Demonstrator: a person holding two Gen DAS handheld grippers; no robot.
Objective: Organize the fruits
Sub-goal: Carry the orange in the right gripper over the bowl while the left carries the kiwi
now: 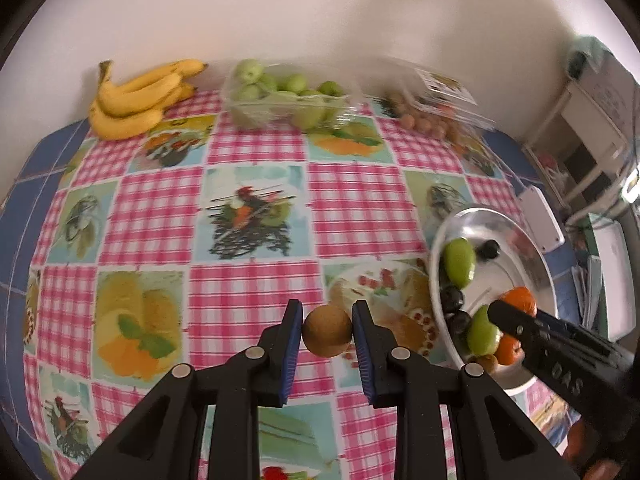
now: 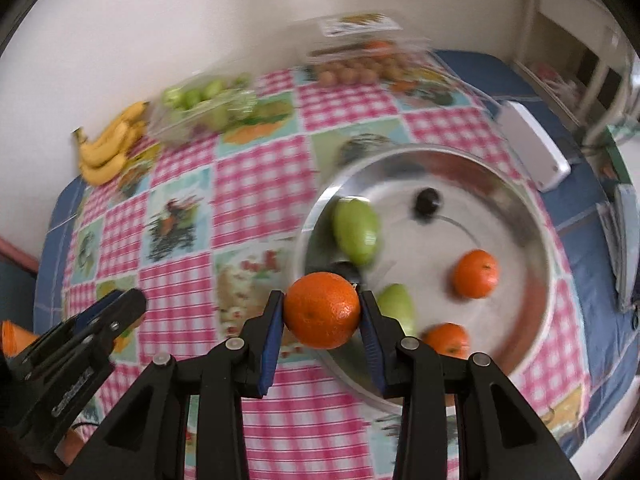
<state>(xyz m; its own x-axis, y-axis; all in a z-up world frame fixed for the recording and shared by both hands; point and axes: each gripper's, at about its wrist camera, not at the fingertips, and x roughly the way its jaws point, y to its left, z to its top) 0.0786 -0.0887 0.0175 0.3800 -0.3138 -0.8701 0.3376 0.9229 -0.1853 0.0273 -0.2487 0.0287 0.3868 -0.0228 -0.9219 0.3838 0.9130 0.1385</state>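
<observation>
Left tongs [image 1: 327, 330] grip a brown fruit [image 1: 327, 330], right tongs [image 2: 322, 312] an orange [image 2: 322, 310] hiding blurred bowl [image 2: 532, 208] fruit.

Soft, even daylight fills both views, with weak shadows and pale colours. The wall [image 1: 320, 12] is washed nearly white. Fisheye distortion bows the bench [image 1: 256, 216] and leaves dark corners round each frame. The left wrist view is fairly sharp near its middle, with the far-right clear box [image 1: 436, 104] smeared. The right wrist view is motion-blurred: the metal bowl [image 2: 532, 216], glaring in patches, and the bananas [image 2: 110, 148] are soft.
</observation>
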